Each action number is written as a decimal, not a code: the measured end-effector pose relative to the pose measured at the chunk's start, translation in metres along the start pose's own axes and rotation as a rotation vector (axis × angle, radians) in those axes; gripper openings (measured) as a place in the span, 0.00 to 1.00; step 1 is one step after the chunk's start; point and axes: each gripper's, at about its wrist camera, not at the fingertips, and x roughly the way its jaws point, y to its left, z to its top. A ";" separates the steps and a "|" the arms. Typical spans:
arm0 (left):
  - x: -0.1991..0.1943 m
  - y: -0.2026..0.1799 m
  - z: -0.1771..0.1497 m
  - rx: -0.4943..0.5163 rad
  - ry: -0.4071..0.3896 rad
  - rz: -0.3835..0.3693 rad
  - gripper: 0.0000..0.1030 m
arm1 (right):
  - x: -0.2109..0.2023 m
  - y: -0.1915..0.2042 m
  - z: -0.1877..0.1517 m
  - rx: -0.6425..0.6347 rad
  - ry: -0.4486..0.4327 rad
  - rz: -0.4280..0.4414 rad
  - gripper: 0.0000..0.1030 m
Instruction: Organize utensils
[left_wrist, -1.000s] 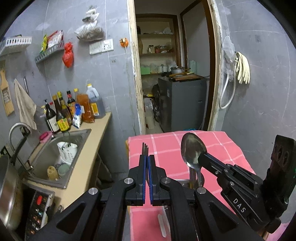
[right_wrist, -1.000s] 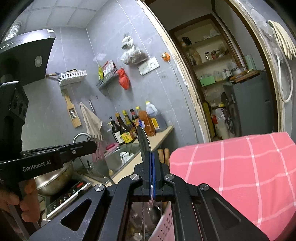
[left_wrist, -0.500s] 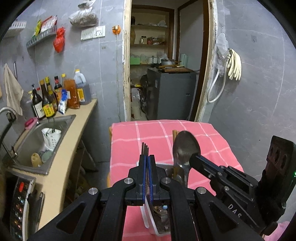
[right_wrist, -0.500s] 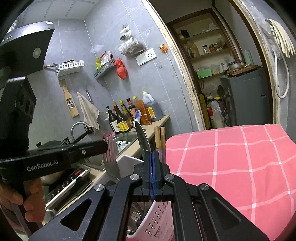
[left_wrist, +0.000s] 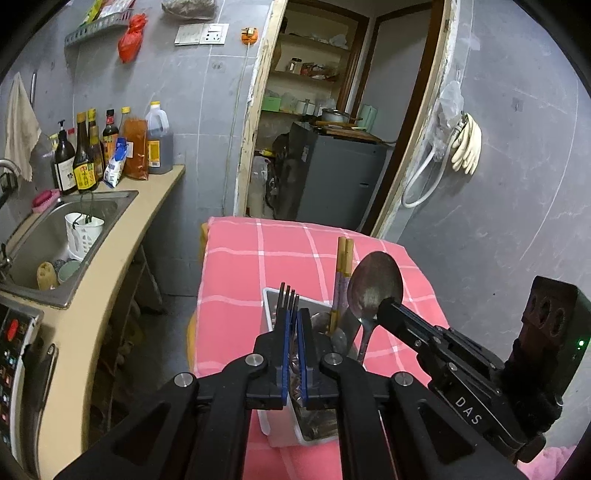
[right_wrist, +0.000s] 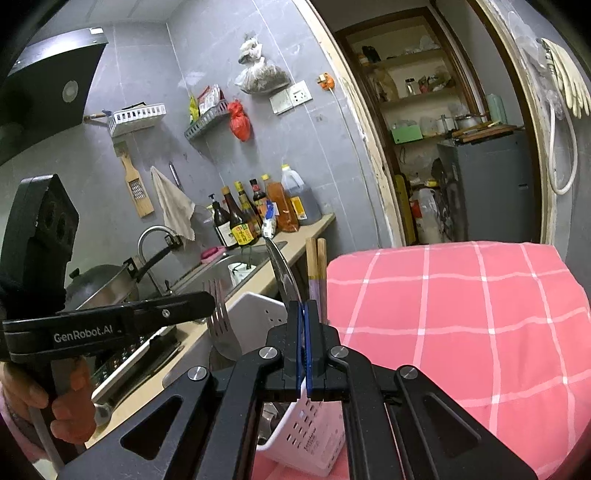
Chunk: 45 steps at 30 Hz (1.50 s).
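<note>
Left hand-held gripper (left_wrist: 292, 317) clamps one fork (left_wrist: 288, 301); right hand-held gripper (right_wrist: 303, 314) clamps one spoon (left_wrist: 373, 284) — both above the white caddy (right_wrist: 258, 310), two chopsticks (left_wrist: 343, 258) inside, on the pink tabletop (left_wrist: 266, 251).

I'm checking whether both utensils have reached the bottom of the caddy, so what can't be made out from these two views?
- Fork: left wrist view shows only its tines; the left gripper hides the handle.
- Spoon: its lower handle drops out of sight inside the white caddy.
- Caddy floor: hidden by both grippers' bodies in each view.
- Chopsticks: lower ends are behind the right gripper.
</note>
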 end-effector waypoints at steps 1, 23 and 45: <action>0.000 0.000 -0.001 -0.002 0.000 -0.002 0.04 | -0.001 0.000 0.000 0.002 0.002 -0.002 0.02; -0.023 0.005 -0.010 -0.042 -0.079 -0.046 0.13 | -0.055 0.011 0.013 -0.017 -0.047 -0.130 0.44; -0.066 -0.046 -0.063 -0.037 -0.215 -0.025 0.98 | -0.170 -0.013 0.008 -0.065 -0.095 -0.340 0.93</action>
